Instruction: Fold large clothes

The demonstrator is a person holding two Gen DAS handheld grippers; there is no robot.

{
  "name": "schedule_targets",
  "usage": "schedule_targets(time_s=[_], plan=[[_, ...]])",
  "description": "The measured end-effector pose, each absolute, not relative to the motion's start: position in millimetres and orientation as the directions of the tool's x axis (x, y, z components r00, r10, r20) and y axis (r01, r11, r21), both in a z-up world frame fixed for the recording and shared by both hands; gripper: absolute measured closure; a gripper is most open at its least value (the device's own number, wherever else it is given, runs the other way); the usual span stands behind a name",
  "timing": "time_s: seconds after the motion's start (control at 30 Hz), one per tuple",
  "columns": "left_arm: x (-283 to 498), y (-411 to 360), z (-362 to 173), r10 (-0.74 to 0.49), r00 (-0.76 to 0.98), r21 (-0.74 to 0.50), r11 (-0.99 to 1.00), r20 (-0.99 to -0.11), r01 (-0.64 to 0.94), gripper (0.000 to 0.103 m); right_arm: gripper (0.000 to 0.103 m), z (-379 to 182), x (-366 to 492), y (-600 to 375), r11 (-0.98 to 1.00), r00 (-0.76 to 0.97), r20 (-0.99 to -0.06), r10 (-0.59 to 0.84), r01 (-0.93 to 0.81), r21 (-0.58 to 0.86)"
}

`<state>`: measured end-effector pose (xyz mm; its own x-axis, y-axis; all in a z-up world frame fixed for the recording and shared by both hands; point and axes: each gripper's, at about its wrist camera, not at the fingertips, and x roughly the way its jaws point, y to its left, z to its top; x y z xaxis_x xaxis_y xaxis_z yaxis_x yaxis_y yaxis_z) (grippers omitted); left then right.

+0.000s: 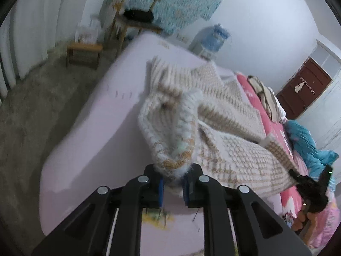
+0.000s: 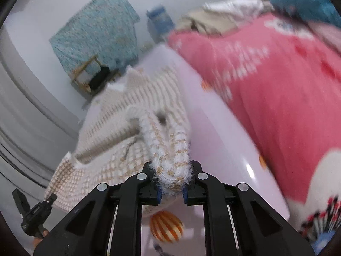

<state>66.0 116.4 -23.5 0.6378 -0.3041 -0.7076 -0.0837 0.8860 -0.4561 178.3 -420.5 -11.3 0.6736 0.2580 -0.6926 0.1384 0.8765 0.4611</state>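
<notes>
One fuzzy cream-and-tan knitted sweater (image 1: 213, 111), apparently waffle-textured, pinched at bunched edges by left gripper (image 1: 173, 176) and right gripper (image 2: 171, 181).

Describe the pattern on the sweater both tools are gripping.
White with tan checked stripes, fuzzy sweater; clearest in the right wrist view.

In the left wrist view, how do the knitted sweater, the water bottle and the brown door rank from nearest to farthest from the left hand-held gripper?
1. Knitted sweater: clamped in the left hand-held gripper, on the bed.
2. Water bottle: beyond the bed's far edge, by the wall.
3. Brown door: far right; possibly no farther than the bottle, too close to call.
</notes>
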Motion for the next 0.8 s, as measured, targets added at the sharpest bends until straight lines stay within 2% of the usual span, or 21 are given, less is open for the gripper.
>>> schedule_targets(time_s=[0.03,0.13,0.2,0.27,0.3,0.43,0.53,0.7,0.73,0.77,0.8], plan=[[65,121,-34,-0.318,0.611,-0.468,0.878,-0.725,-0.099,0.084,0.086,-20,177,-422,0.870,0.651,-0.709,0.271,0.149,0.470],[61,136,-48,-0.364,0.565,-0.529,0.834,-0.741,-0.157,0.076,0.070,-39,172,-433,0.851,0.595,-0.748,0.293,0.195,0.488],[54,149,-42,-0.368,0.577,-0.548,0.819,-0.729,-0.171,0.065,0.045,-33,163,-442,0.860,0.596,-0.759,0.261,0.212,0.463],[42,165,-27,-0.336,0.632,-0.547,0.820,-0.698,-0.168,0.055,0.040,-21,154,-448,0.872,0.610,-0.757,0.235,0.211,0.441],[39,169,-20,-0.321,0.653,-0.543,0.823,-0.686,-0.165,0.052,0.040,-13,150,-450,0.881,0.615,-0.758,0.219,0.209,0.425],[46,175,0,-0.279,0.699,-0.505,0.853,-0.658,-0.134,0.052,0.038,7,152,-443,0.900,0.650,-0.729,0.215,0.158,0.407],[72,159,3,-0.283,0.688,-0.466,0.880,-0.668,-0.090,0.052,0.039,11,179,-416,0.924,0.657,-0.718,0.231,0.083,0.373],[127,96,-10,-0.158,0.624,-0.191,0.982,-0.765,0.015,0.052,0.039,3,234,-364,0.980,0.627,-0.764,0.153,0.002,0.198],[134,86,-14,-0.147,0.621,-0.158,0.987,-0.770,0.038,0.052,0.040,0,243,-357,0.983,0.627,-0.764,0.152,-0.016,0.182],[140,82,-17,-0.142,0.614,-0.145,0.988,-0.776,0.046,0.053,0.046,-1,249,-355,0.984,0.622,-0.768,0.151,-0.023,0.175],[146,78,-21,-0.139,0.605,-0.136,0.989,-0.784,0.051,0.059,0.055,-5,255,-354,0.986,0.613,-0.777,0.146,-0.026,0.165]])
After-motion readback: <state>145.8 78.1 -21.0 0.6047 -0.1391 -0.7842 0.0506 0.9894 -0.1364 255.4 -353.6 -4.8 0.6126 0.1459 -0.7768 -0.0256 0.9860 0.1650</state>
